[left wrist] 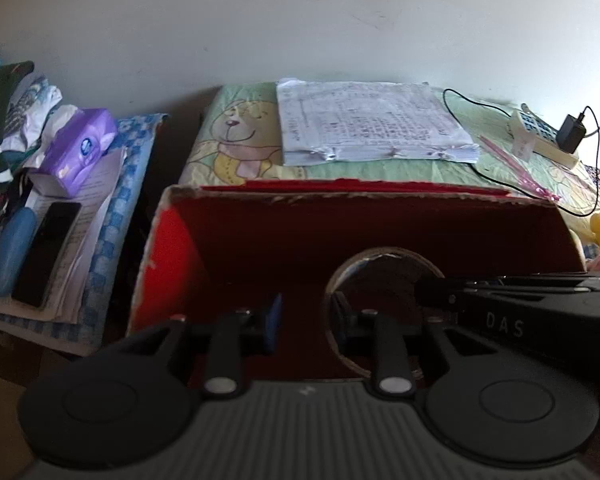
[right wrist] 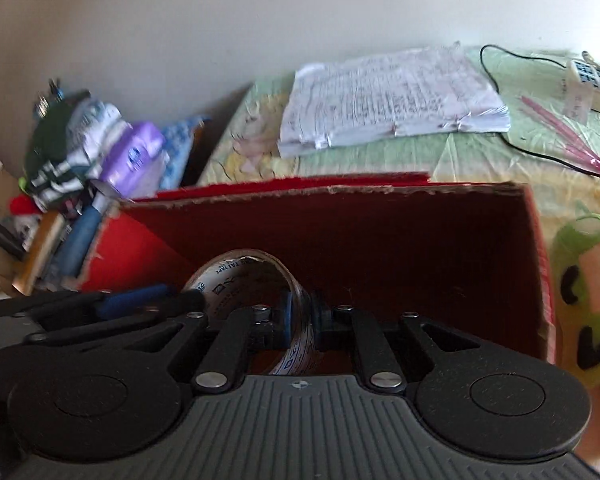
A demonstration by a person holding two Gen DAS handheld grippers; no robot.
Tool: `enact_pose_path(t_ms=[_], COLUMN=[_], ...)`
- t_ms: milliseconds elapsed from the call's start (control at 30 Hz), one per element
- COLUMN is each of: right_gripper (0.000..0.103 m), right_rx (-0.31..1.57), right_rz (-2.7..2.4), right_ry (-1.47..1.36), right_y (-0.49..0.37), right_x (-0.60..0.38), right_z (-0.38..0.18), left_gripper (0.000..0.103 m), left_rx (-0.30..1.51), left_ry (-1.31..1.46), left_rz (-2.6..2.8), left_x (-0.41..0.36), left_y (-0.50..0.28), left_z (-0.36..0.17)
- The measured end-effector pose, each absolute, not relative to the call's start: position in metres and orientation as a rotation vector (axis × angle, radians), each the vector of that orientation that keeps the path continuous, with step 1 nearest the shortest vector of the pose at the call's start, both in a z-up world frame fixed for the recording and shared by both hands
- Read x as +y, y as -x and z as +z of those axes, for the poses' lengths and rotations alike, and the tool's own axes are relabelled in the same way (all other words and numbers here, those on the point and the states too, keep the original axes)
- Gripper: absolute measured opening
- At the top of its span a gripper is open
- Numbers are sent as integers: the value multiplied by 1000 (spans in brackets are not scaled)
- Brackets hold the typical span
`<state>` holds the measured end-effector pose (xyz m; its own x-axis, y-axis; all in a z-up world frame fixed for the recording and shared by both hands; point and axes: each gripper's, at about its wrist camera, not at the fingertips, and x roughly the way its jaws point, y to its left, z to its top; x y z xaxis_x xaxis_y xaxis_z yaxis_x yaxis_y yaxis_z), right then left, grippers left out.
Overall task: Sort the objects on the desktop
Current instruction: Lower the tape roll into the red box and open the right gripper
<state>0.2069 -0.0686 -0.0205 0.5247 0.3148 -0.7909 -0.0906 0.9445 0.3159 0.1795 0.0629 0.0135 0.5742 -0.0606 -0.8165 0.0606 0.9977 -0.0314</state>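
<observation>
Open red cardboard box (left wrist: 236,236) sits on the bench, which is spread with a pale green cartoon-print cloth (left wrist: 236,148); both tools are over the box's near side. Right tool (right wrist: 300,318): jaws together on the wall of a clear roll of packing tape with printed lettering (right wrist: 236,276), one blue pad (right wrist: 286,316) inside the ring, the other outside. The roll stands on edge inside the box, toward its left half as seen from the right wrist. Left tool (left wrist: 306,320): jaws apart, nothing between them, held just left of the roll; its right finger (left wrist: 342,316) lies at the roll's rim, contact unclear. In the left wrist view the roll of tape (left wrist: 380,258) shows as a ring against the dark box interior, with the right tool's black body (left wrist: 540,312) coming in from the right edge. Behind the box, a thick stack of white handwritten papers (left wrist: 372,124) lies flat on the cloth. Right of it, a white power strip (left wrist: 540,136) with a black plug adapter (left wrist: 574,132) and a black cable (left wrist: 472,104) looping across the cloth; pink plastic strips (left wrist: 516,164) lie near. Just right of the box, a green and peach plush toy (right wrist: 588,292). To the left, a separate surface with a blue checked cloth (left wrist: 128,184) carries a purple tissue pack (left wrist: 80,144), a blue oblong case (left wrist: 12,252), a flat black rectangular device (left wrist: 46,252) and bundled clothes (left wrist: 16,108).
</observation>
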Motion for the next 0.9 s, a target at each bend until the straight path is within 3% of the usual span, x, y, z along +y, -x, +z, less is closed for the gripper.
enact_pose_path(t_ms=[233, 367, 467, 600, 667, 767, 833, 900], right_gripper=[13, 18, 27, 27, 26, 26, 26, 26], right_rx=[1076, 1131, 1055, 952, 931, 925, 931, 941], right_rz=[289, 442, 455, 408, 386, 342, 329, 321], right_ry=[-206, -376, -423, -452, -477, -507, -520, -527], right_y=[-235, -245, -240, -231, -229, -230, -232, -231], right_x=[-49, -57, -68, -79, -85, -92, -95, -95], right_z=[-43, -55, -46, -36, -35, -37, -39, -42], left_gripper=[33, 33, 33, 33, 41, 43, 52, 54], left_rx=[961, 982, 1004, 1041, 1069, 1145, 1211, 1260], left_ry=[77, 102, 112, 130, 147, 167, 203, 218], left_rz=[-105, -154, -188, -222, -265, -276, -259, -237], left_x=[82, 77, 68, 49, 39, 32, 35, 37], left_y=[-162, -157, -158, -165, -171, -183, -190, -194], left_z=[17, 13, 6, -4, -7, -17, -25, -34])
